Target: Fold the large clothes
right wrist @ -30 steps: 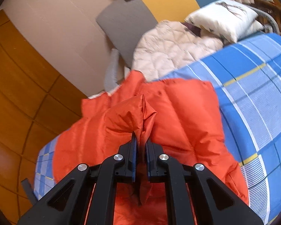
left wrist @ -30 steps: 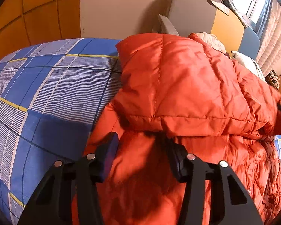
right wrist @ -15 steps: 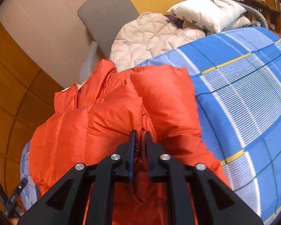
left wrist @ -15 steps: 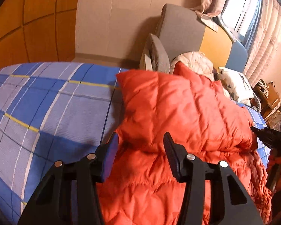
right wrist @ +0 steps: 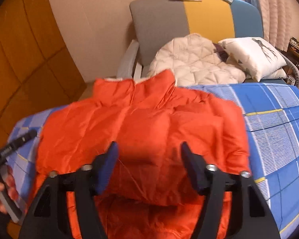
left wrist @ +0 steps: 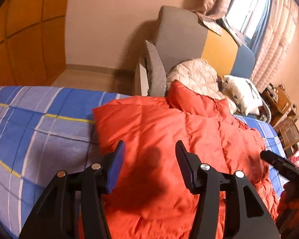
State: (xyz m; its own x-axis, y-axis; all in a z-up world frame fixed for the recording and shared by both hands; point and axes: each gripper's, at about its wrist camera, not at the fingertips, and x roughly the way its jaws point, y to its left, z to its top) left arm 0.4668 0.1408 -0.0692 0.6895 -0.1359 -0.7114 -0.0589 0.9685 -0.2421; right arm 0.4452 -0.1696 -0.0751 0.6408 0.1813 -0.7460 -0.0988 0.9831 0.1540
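Jacket [right wrist: 149, 131] hem cut off below; left gripper [left wrist: 149, 155], right gripper [right wrist: 149, 155] both spread, empty.

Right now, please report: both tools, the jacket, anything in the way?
Left tool open, right tool open, both above orange jacket. Jacket partly folded on blue checked bed. Nothing in the way.

Left gripper [left wrist: 149, 149] and right gripper [right wrist: 148, 149] both gape wide (nothing between the fingers), hovering side by side.
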